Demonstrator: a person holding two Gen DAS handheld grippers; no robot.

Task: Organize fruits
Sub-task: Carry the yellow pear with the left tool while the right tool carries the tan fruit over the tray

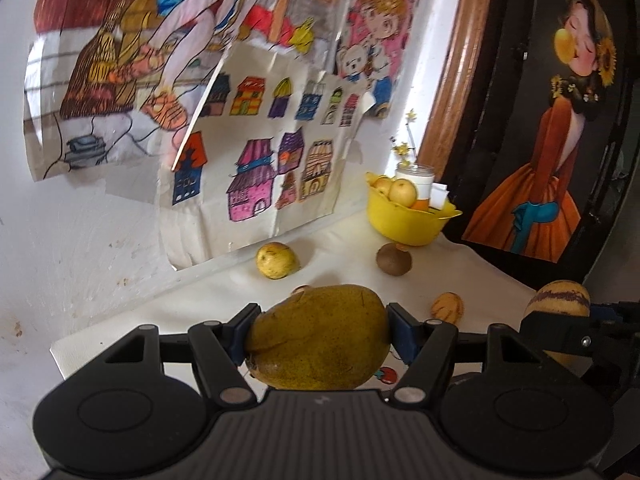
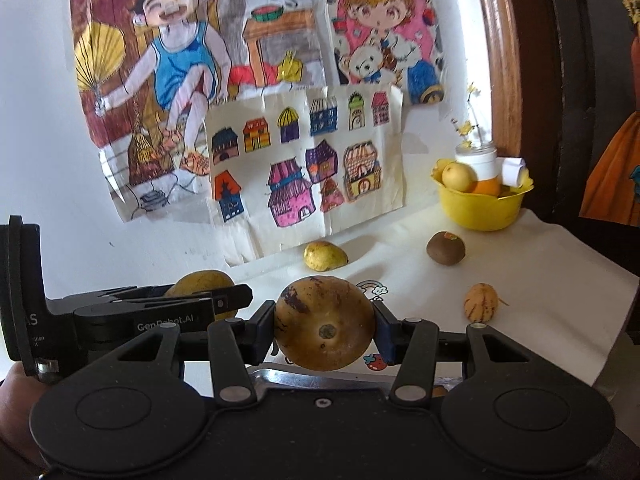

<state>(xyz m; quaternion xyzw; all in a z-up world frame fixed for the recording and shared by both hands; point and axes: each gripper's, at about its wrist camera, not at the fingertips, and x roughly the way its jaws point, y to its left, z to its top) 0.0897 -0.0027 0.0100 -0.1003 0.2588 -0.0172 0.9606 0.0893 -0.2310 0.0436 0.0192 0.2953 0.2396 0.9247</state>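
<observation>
My left gripper (image 1: 318, 330) is shut on a large yellow-green mango (image 1: 320, 340), held above the white table; it also shows in the right wrist view (image 2: 200, 284). My right gripper (image 2: 324, 330) is shut on a round striped yellow melon (image 2: 325, 330), which also shows at the right edge of the left wrist view (image 1: 564, 300). A yellow bowl (image 1: 408, 220) (image 2: 480, 210) with pears and an orange stands at the back right. Loose on the table lie a yellow pear (image 1: 277, 260) (image 2: 325, 256), a brown kiwi (image 1: 394, 259) (image 2: 445, 248) and a small striped melon (image 1: 448, 307) (image 2: 481, 303).
A white cloth (image 2: 540, 280) with cartoon prints covers the table. Children's drawings (image 2: 304, 160) hang on the white wall behind. A white jar (image 2: 478, 160) with yellow flowers stands behind the bowl. A wooden frame and a dark picture (image 1: 552, 120) are at the right.
</observation>
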